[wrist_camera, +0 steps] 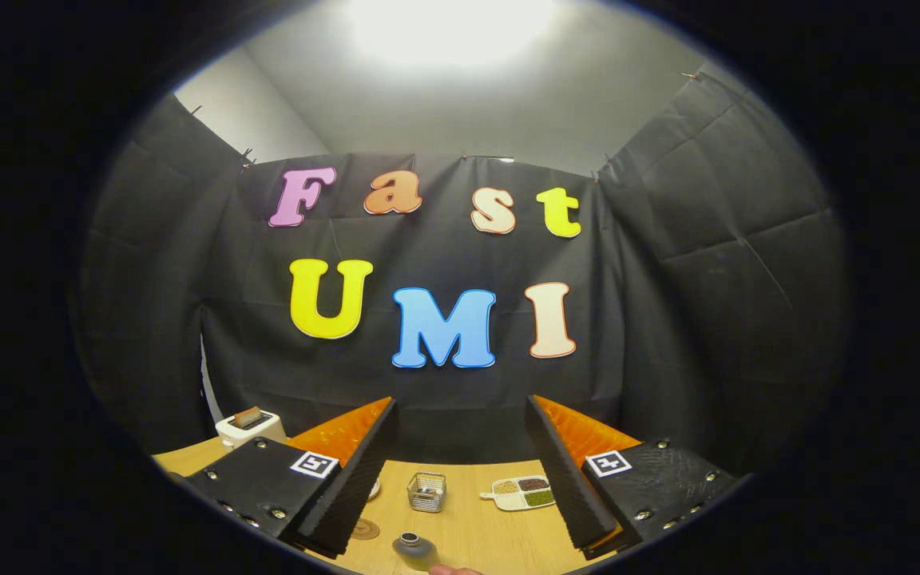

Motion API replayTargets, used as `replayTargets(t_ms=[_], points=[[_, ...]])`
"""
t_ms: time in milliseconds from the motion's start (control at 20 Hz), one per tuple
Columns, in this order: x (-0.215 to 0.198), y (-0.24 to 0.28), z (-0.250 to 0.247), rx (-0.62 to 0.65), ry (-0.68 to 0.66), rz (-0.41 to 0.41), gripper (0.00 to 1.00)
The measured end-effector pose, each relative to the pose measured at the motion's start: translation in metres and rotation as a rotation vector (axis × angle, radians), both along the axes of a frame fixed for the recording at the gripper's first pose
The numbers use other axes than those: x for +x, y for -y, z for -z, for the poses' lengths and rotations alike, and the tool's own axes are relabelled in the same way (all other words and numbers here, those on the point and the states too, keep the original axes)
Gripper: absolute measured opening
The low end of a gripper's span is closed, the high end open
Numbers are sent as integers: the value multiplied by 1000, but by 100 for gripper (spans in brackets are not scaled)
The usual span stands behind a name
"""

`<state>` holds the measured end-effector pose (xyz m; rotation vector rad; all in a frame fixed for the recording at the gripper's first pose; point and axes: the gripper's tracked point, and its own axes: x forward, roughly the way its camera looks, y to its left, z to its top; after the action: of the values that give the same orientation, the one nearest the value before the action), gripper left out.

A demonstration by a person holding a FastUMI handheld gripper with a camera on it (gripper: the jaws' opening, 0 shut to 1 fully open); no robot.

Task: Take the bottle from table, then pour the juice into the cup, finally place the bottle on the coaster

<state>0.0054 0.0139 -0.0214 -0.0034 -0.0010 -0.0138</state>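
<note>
My gripper (460, 409) is open, its two fingers spread wide and raised above the wooden table (500, 535), with nothing between them. Low down between the fingers, close to me, stands a small dark grey bottle (414, 550) with a round mouth, seen from above. Just left of it, by the left finger, lies a round brown coaster (365, 529), partly hidden by that finger. Further back on the table stands a small clear cup (426, 491) with a mesh look. A bit of a person's finger (450, 570) shows right beside the bottle.
A white divided dish (522, 493) with grains and seeds lies right of the cup. A white toaster (247, 426) stands at the table's far left corner. Black cloth walls close the booth behind and at both sides.
</note>
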Motion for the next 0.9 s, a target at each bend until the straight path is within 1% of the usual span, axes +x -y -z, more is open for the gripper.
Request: replayTargets(t_ms=[300, 450, 550, 700, 900], points=[[-3, -9, 27, 16, -7, -14, 97], [-7, -16, 58, 28, -17, -26, 97], [-9, -24, 86, 28, -35, -42, 97], [-14, -38, 142, 26, -86, -76, 97], [-16, -47, 213, 13, -148, -88, 97]])
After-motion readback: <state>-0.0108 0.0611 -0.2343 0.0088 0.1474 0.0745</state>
